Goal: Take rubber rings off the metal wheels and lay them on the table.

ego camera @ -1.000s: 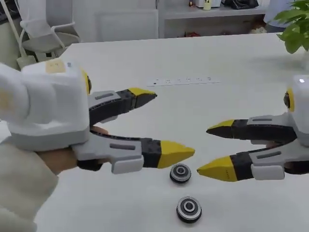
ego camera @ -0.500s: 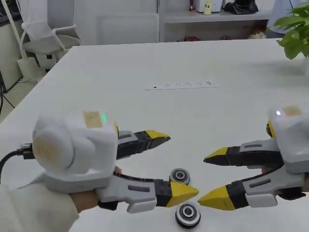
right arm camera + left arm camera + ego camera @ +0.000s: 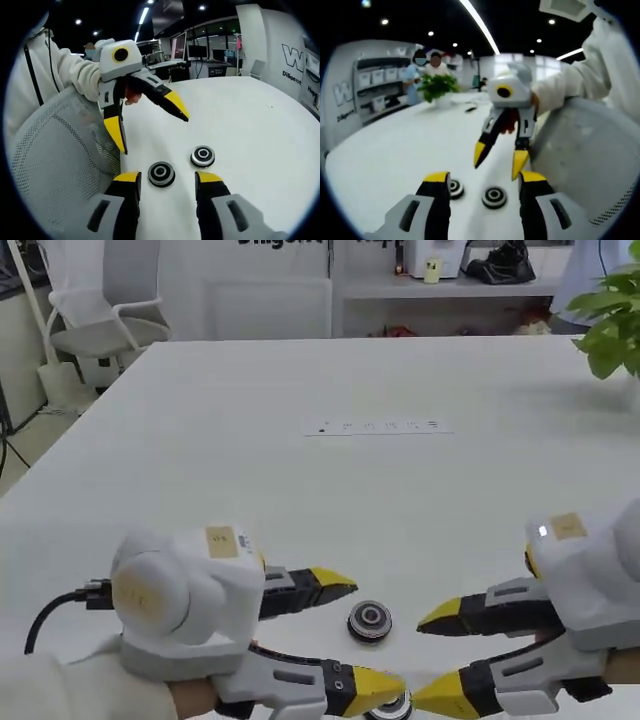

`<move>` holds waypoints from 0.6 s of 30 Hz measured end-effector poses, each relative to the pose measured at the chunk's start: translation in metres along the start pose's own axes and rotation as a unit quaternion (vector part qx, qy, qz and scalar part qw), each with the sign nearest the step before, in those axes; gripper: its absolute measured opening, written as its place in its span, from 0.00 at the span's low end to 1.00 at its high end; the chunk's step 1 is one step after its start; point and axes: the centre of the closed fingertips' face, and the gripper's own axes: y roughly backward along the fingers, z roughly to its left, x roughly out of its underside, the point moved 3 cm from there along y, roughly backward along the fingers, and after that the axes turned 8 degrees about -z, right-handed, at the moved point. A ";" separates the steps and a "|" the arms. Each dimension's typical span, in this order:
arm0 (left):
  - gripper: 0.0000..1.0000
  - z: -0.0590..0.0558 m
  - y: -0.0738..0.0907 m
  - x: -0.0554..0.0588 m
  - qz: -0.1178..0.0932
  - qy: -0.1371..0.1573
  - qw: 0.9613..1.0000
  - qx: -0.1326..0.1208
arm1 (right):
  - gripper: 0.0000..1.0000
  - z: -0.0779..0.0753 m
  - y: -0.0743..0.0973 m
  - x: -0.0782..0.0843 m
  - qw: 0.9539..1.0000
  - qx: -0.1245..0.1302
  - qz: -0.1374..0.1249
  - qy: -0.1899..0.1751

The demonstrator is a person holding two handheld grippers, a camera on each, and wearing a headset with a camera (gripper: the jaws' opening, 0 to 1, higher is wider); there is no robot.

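**Operator:** How do my jaws stand?

**Spotter:** Both pairs are spread and hold nothing. Your left gripper (image 3: 154,133) and right gripper (image 3: 422,661) face each other, tips close together, just above the two wheels and touching neither. The far wheel (image 3: 369,621) and the near wheel (image 3: 161,173) lie flat and side by side on the table (image 3: 300,490), at your edge of it. Each dark rubber ring (image 3: 150,176) is still on.

**Operator:** How do I do this step well?

**Spotter:** I'd pick one wheel. Pin its metal hub with one gripper, then nip just the ring's outer edge with the other. Peel sideways rather than lifting, or the whole wheel will likely come up. The tabletop looks smooth, so expect an unpinned wheel to skid.

**Operator:** What can't I trust here?

**Spotter:** In the head view the near wheel is cut off at the bottom and partly covered by your jaw tips. In the left gripper view one jaw half hides the far wheel. How tightly the rings sit can't be told.
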 end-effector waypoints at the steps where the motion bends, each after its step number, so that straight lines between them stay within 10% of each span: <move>1: 0.54 -0.001 -0.001 0.003 0.004 0.001 1.000 0.004 | 0.39 0.000 -0.001 0.001 1.000 0.000 0.002 0.001; 18: 0.38 -0.007 -0.011 0.029 0.038 0.006 0.999 0.024 | 0.30 0.007 -0.018 0.021 0.999 -0.018 0.041 -0.004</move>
